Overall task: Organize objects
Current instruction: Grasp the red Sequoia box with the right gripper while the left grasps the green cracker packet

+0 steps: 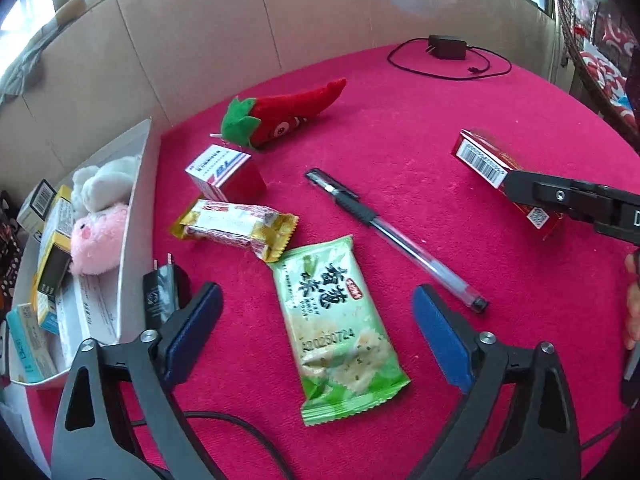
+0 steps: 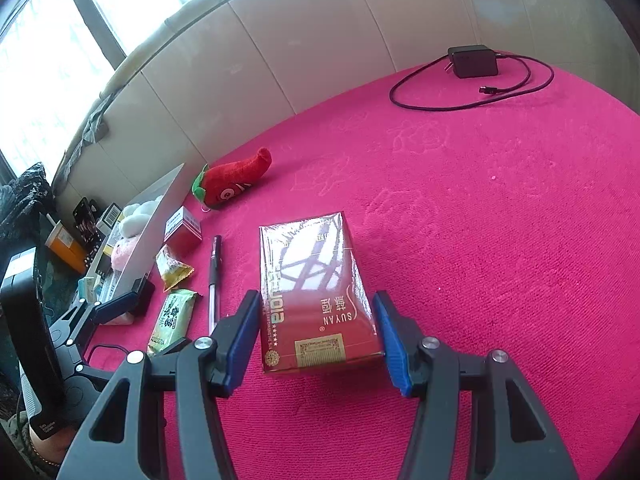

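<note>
Your right gripper (image 2: 318, 330) sits low in the right wrist frame, its ribbed blue pads (image 2: 240, 336) clamped on the flanks of the red box (image 2: 310, 292), a flat rectangular pack in glossy film with gold lettering, held at centre frame over the pink cloth (image 2: 480, 240). In the left wrist view the same box (image 1: 494, 172) shows at right centre, barcode up, pinched in the black fingers.

Your left gripper (image 1: 318, 332) spreads wide at the bottom of its frame, gripping nothing. Between its smooth blue pads (image 1: 196, 328) lies the green packet (image 1: 340, 332), a crinkly foil pouch with a sawtooth edge, flat on the nubby, towel-like cloth. Just beside the left pad stands a black plug (image 1: 162, 296), against the wall of the white tray (image 1: 130, 248) at lower left. In the tray are a fluffy pink plush (image 1: 98, 240), a white plush (image 1: 106, 182) and several small cartons.

Right of the packet a pen (image 1: 396, 236) runs diagonally, clear barrel with a black rubber grip. Above the packet sits a gold wrapper (image 1: 236, 228), shiny and creased, then a small white and red carton (image 1: 224, 174). Further up, a plush chili (image 1: 284, 114), red fleece with a green felt cap. At upper right a matte black charger (image 1: 448, 47) lies with its thin cable looped beside it.
</note>
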